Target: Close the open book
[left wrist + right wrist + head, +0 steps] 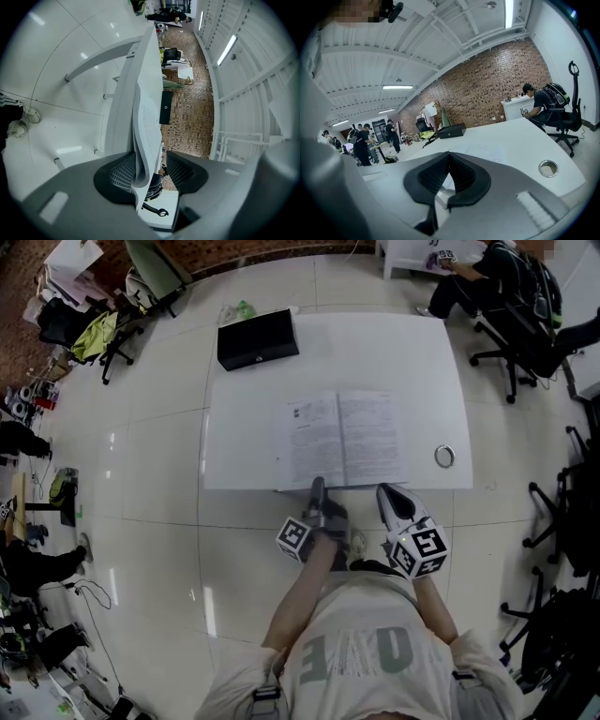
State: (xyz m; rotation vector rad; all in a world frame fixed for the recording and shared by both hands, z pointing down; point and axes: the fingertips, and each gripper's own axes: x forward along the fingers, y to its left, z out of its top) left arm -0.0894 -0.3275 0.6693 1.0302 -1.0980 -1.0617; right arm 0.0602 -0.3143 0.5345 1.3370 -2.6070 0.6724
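Note:
An open book (342, 439) lies flat on the white table (394, 352), near its front edge. My left gripper (318, 486) reaches in at the near edge of the left-hand page. In the left gripper view, rolled on its side, the left gripper (149, 171) has a curled stack of pages (146, 126) between its jaws; the stack lies against one pad, with a gap to the other. My right gripper (389, 493) hovers by the book's near right corner. In the right gripper view the right gripper (449, 157) is shut and empty, with the book (485, 152) just ahead.
A black box (258, 338) sits at the table's far left corner. A round cable grommet (444, 456) is set in the table right of the book. Office chairs (511, 334) and a seated person (543, 105) are beyond the far right.

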